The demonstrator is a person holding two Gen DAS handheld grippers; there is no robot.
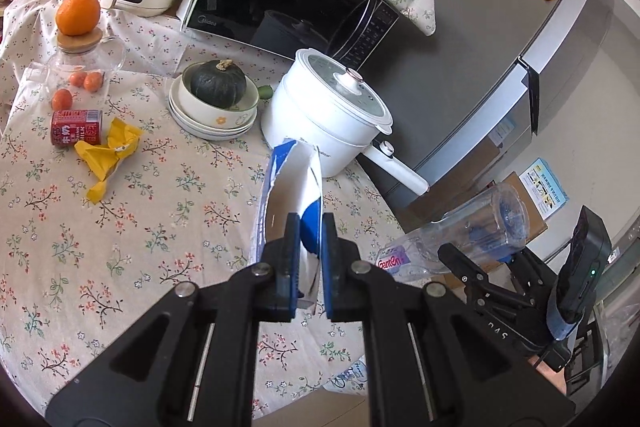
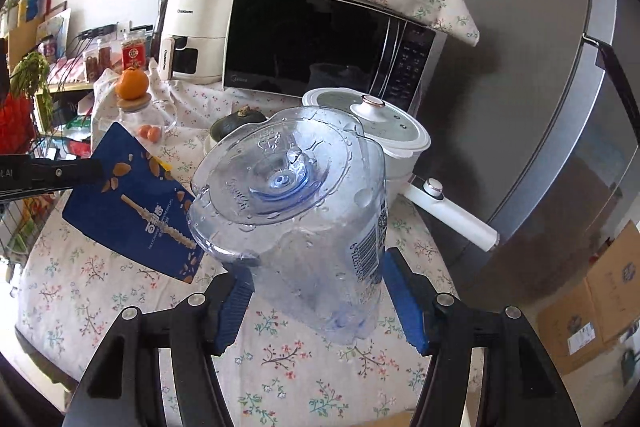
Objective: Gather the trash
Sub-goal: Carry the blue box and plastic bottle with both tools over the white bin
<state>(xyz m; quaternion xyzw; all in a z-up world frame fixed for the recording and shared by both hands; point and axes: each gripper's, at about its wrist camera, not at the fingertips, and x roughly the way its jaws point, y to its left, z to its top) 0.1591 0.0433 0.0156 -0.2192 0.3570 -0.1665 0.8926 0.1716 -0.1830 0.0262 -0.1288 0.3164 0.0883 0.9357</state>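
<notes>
Wrapper first: through the left wrist camera I see my left gripper (image 1: 310,247) pinching a torn blue-and-white snack bag (image 1: 294,187) between nearly closed blue pads, held up above the floral tablecloth (image 1: 140,227). Further left on the cloth lie a crumpled yellow wrapper (image 1: 108,155) and, just beside it, a red can (image 1: 76,127) on its side. A white electric pot (image 1: 332,115) stands behind the bag, with a dark squash in stacked bowls (image 1: 214,107) beside it. At lower right my right gripper (image 1: 480,259) carries a clear plastic bottle (image 1: 460,235).

Through the right wrist camera, the right gripper (image 2: 320,291) has its blue pads spread wide and pressed on the sides of the clear plastic bottle (image 2: 304,211), base toward the lens, off the table. The blue snack bag (image 2: 136,203) hangs at left, clamped by the left gripper.
</notes>
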